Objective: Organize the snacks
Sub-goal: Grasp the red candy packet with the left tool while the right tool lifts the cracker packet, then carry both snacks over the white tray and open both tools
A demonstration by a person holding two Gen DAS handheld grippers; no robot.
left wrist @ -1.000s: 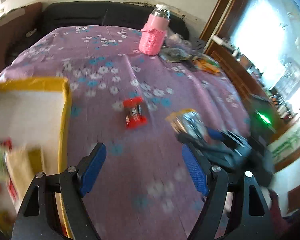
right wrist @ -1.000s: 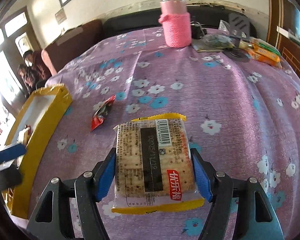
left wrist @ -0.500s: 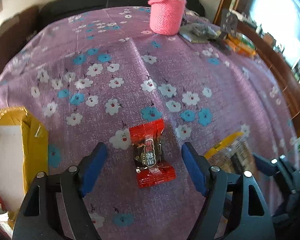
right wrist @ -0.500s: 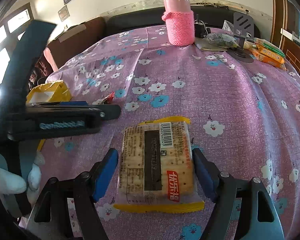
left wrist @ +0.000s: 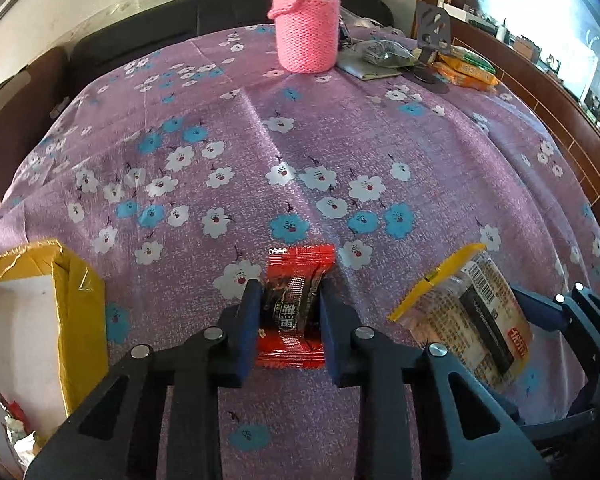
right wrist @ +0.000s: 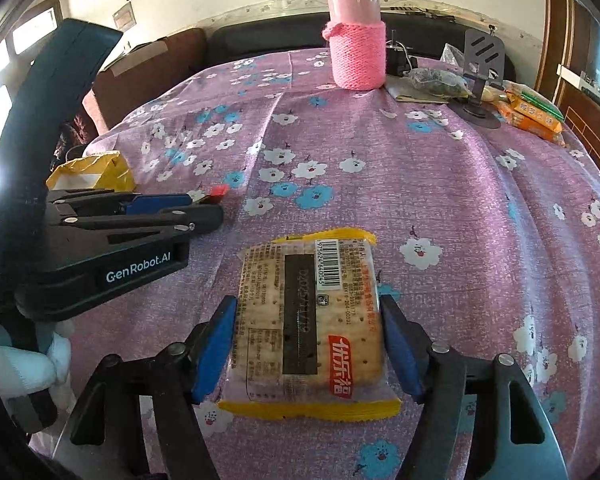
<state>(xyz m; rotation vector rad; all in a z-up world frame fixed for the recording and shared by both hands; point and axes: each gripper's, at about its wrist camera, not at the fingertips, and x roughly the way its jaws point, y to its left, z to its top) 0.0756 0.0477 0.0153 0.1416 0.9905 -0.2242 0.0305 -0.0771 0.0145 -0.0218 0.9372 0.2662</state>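
- My left gripper (left wrist: 288, 312) has its jaws closing on the red snack packet (left wrist: 296, 304), low in the middle of the left wrist view; the blue pads (left wrist: 247, 320) press both long sides of the wrapper, which lies on the purple flowered tablecloth (left wrist: 300, 152)
- In the right wrist view only a red tip of that packet (right wrist: 220, 190) shows, past the end of the left gripper (right wrist: 204, 210) at mid-left
- My right gripper (right wrist: 306, 340) straddles the cracker pack (right wrist: 308, 316), bottom centre of its own view; its jaws are closing, the blue pads sit right at the pack's two sides, and I cannot tell whether they press yet
- The cracker pack (left wrist: 464, 316) lies flat on the cloth, barcode up, yellow sealed edges at both ends; in the left wrist view it sits lower right, near the red packet but apart from it
- The yellow cardboard box (left wrist: 80, 312) stands open at the lower left edge of the left wrist view, white inside; a few crumpled wrappers (left wrist: 16, 424) lie at its bottom corner, too blurred to name
- The same box (right wrist: 96, 170) shows at mid-left in the right wrist view, beyond the left gripper
- A pink flask in a knitted sleeve (right wrist: 356, 36) stands upright at top centre
- To the right of the flask: a dark phone stand (right wrist: 482, 68) and orange snack packs (right wrist: 532, 116)
- A white-gloved hand (right wrist: 28, 360) holds the left gripper at the lower left edge
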